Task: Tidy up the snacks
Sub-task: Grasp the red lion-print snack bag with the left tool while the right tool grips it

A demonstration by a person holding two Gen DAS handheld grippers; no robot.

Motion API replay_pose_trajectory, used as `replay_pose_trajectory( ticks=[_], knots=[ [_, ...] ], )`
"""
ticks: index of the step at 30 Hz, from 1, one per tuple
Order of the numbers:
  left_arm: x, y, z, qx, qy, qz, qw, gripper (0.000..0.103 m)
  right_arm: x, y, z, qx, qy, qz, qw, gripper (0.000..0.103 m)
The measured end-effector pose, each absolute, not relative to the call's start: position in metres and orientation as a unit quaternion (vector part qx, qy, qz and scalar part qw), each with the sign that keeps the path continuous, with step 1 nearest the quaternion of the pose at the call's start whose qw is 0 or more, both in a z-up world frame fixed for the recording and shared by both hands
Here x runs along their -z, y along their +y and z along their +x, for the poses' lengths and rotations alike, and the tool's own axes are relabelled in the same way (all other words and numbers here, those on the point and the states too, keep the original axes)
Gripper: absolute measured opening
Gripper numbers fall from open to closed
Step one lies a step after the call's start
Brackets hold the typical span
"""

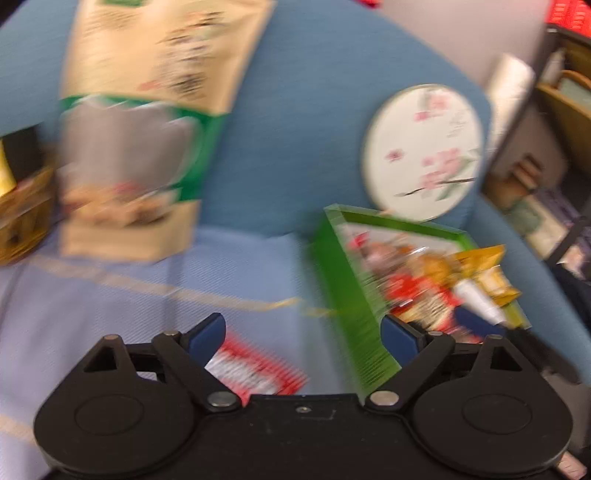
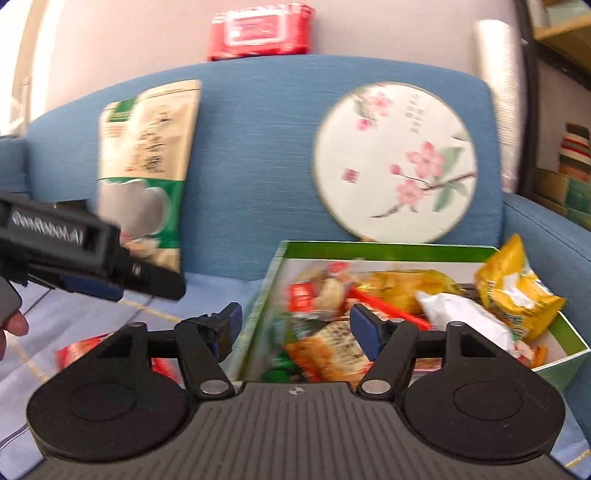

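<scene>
A blue sofa (image 2: 258, 155) fills both views, its seat under a pale blue cloth (image 1: 110, 306) with thin yellow stripes. Against the backrest at 11 o'clock in the right wrist view leans a tall beige-and-green pouch (image 2: 147, 173), upright and slightly tilted; the left wrist view shows it large and blurred at 10 o'clock. A round fan (image 2: 395, 162) painted with pink blossom rests against the backrest at 1 o'clock, just behind the box. On top of the backrest at 12 o'clock sits a red wipes pack (image 2: 260, 33).

The green box (image 2: 388, 249) lies open on the seat at 3 o'clock, heaped with snacks: a yellow bag (image 2: 517, 291) at its right edge, a white packet (image 2: 465, 317) beside that, an orange packet (image 2: 328, 354) nearest the camera, and red ones blurred among them. A red packet (image 1: 255, 369) lies loose on the cloth left of the box, at 7 o'clock of it.

The left gripper (image 1: 303, 330) hovers over the cloth between the red packet and the box wall, jaws wide apart and empty. The right gripper (image 2: 295, 325) hangs over the near-left corner of the box, jaws likewise spread, nothing between them.
</scene>
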State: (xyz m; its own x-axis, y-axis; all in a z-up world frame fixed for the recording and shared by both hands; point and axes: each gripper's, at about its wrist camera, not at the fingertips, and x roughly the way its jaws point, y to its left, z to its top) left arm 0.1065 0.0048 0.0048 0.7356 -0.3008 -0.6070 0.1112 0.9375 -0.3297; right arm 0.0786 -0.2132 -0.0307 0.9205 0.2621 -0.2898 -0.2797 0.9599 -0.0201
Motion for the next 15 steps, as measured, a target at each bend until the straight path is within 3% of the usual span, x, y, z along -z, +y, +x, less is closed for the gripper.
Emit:
replay_pose_trajectory(
  ticks=[8, 15],
  knots=[
    [0.015, 0.06, 0.08, 0.042, 0.364, -0.158, 0.917, 0.103, 0.035, -0.167, 0.054, -0.24, 0.134, -0.085, 0.958, 0.103],
    [0.031, 0.082, 0.081, 0.03, 0.376, -0.186, 0.907, 0.103, 0.054, -0.141, 0.058, -0.319, 0.213, -0.073, 0.921, 0.103]
  ],
)
